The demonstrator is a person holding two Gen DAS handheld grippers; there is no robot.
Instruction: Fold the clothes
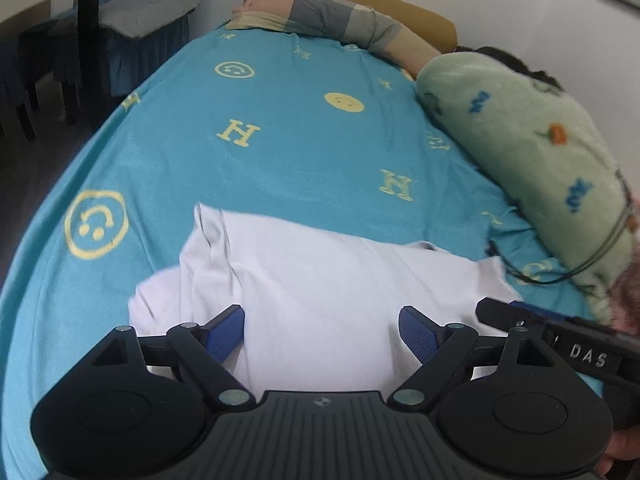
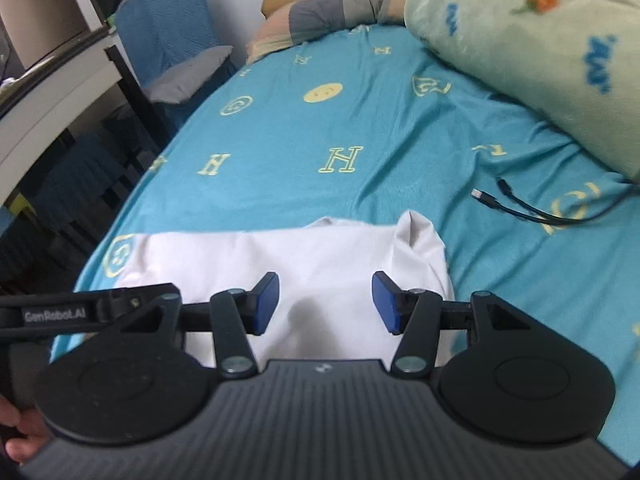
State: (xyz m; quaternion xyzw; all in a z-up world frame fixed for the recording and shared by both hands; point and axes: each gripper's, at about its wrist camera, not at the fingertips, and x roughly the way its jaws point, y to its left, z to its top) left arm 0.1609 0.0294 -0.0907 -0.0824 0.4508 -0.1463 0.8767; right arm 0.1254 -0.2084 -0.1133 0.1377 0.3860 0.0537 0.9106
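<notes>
Your left tongs (image 1: 322, 330) and right tongs (image 2: 325, 302) both gape wide, empty, over the white garment (image 1: 320, 280) lying crosswise on the bed (image 1: 280, 140) just ahead.

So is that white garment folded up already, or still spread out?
Partly folded: the white garment lies as a compact block with doubled edges, one corner sticking up loose.

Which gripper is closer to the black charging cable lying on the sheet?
Right. The right gripper hovers over the white garment with the cable just ahead on its right. The left gripper sits further over; the cable lies beyond the garment's far corner.
</notes>
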